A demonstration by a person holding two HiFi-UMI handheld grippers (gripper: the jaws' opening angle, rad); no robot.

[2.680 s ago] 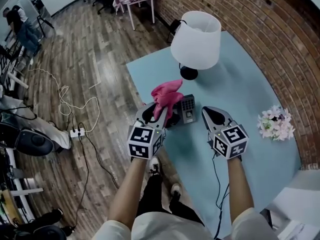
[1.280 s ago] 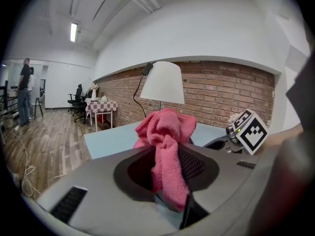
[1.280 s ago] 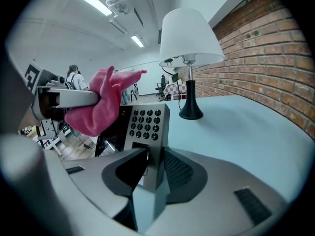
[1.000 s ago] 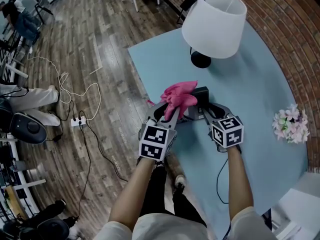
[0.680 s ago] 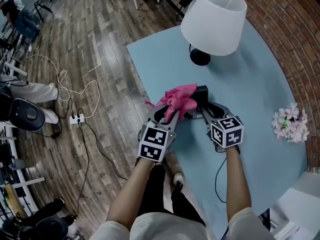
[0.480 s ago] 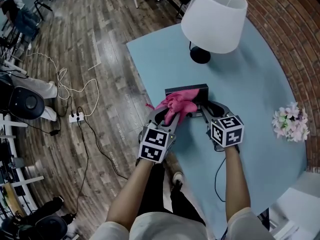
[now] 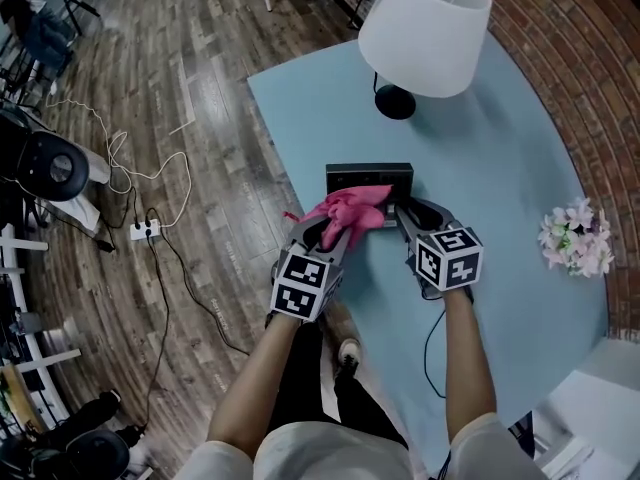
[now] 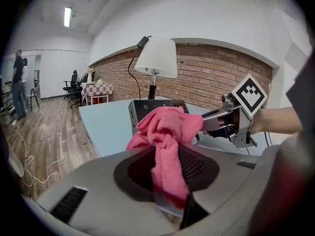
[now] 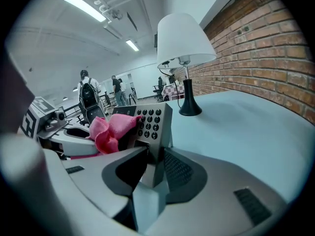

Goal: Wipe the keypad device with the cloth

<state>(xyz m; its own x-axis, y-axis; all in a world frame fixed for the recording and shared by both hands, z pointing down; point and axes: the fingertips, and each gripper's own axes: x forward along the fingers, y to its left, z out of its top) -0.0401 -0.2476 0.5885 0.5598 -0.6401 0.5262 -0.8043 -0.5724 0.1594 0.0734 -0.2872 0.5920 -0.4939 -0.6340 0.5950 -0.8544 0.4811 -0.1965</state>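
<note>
So the keypad device (image 7: 368, 180) sits on the light blue worktop (image 7: 500, 158), not far from its near edge, and it's tipped up rather than lying flat. In the right gripper view the button face stands nearly upright and looks back toward the person.

The right gripper (image 7: 418, 214) is at the device's right end. Its fingers (image 9: 179, 173) are closed onto the lower edge of the casing, one on each side, so it's got hold of the device.

The left gripper (image 7: 322, 226) comes in at the device's front left. Its fingers are clamped on the pink cloth (image 7: 345, 211), and a strip of it hangs down between them in the left gripper view. The bunched-up end sticks out past the tips and sits against the front of the device. In the right gripper view it's touching the left side of the button face.

The other stuff, all going off the device:
- The white-shaded lamp (image 7: 425, 28) with a black base is well behind it on the worktop.
- A small bunch of pale flowers (image 7: 575, 238) lies far off to its right, by the brick wall (image 7: 600, 58).
- A power strip (image 7: 145, 230) with cables is down on the wooden floor (image 7: 200, 98), off to its left.
</note>
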